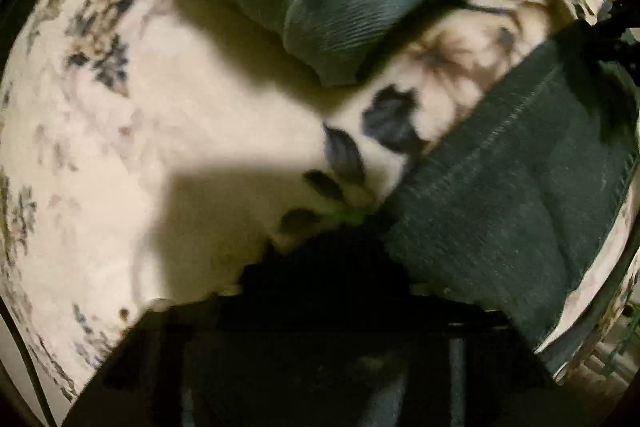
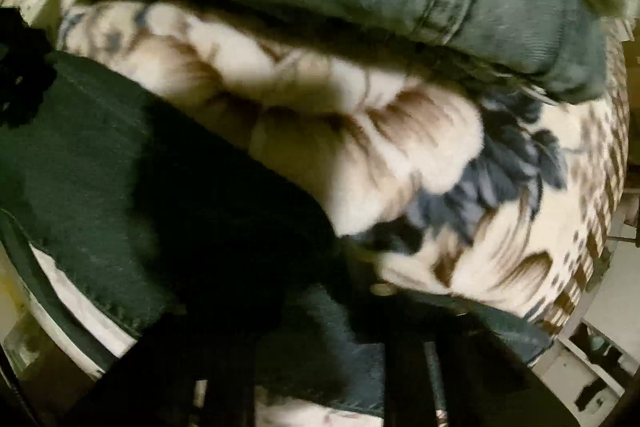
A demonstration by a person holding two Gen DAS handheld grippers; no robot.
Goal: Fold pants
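The pants (image 1: 512, 187) are dark green, a coarse woven cloth with a pale line of stitching running along one leg and a narrow hemmed edge. They lie on a plush blanket (image 1: 120, 147), cream fleece printed with blue-grey and brown flowers, soft and thick enough to bulge into a rounded ridge in the right wrist view. Beyond that ridge, toward the blanket's far edge, rests a pile of other clothes: a ribbed teal garment (image 1: 372, 7) and faded blue jeans (image 2: 500, 7) with a doubled seam.

My left gripper (image 1: 332, 267) shows only as a black mass at the bottom of its view, its tips touching or just beside the near corner of the dark green cloth (the frame is blurred and dim). I cannot tell whether its fingers are spread or pressed together.

My right gripper (image 2: 340, 339) is buried in shadow, with dark cloth draped over and between its fingers; the pants (image 2: 100, 187) spread away to the left across the blanket. Whether it pinches the cloth I cannot tell.
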